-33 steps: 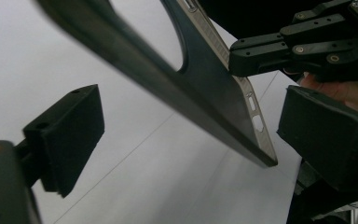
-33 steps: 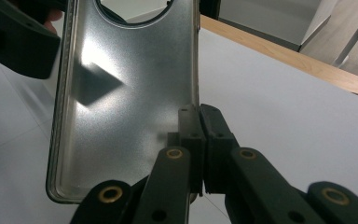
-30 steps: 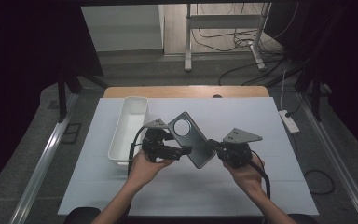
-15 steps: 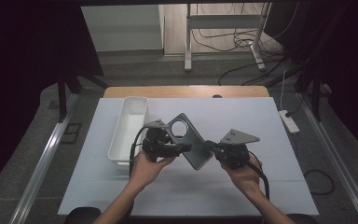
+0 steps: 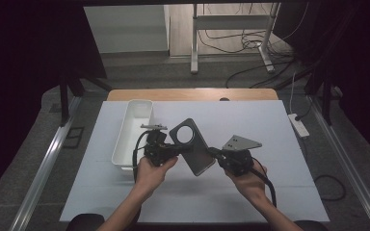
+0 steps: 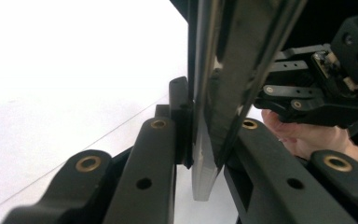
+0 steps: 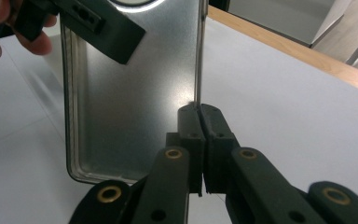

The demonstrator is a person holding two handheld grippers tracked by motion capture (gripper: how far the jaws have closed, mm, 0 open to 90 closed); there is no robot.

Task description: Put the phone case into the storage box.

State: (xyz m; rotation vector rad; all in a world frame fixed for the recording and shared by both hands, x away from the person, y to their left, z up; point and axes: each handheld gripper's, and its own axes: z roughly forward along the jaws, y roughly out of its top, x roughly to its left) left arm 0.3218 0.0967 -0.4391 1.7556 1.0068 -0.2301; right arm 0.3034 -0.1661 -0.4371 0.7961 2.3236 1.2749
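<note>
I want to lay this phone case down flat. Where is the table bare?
The table is bare right of the phone case, out to its right edge, and along the near edge. It is crowded on the left, by the white bin and left gripper.

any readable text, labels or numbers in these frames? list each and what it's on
None readable in any view.
Metal plate: bare brushed surface with a round hole, no print or label.
White bin: blank.
Left gripper and right gripper: black jaws and brass rivets, no markings.
</note>
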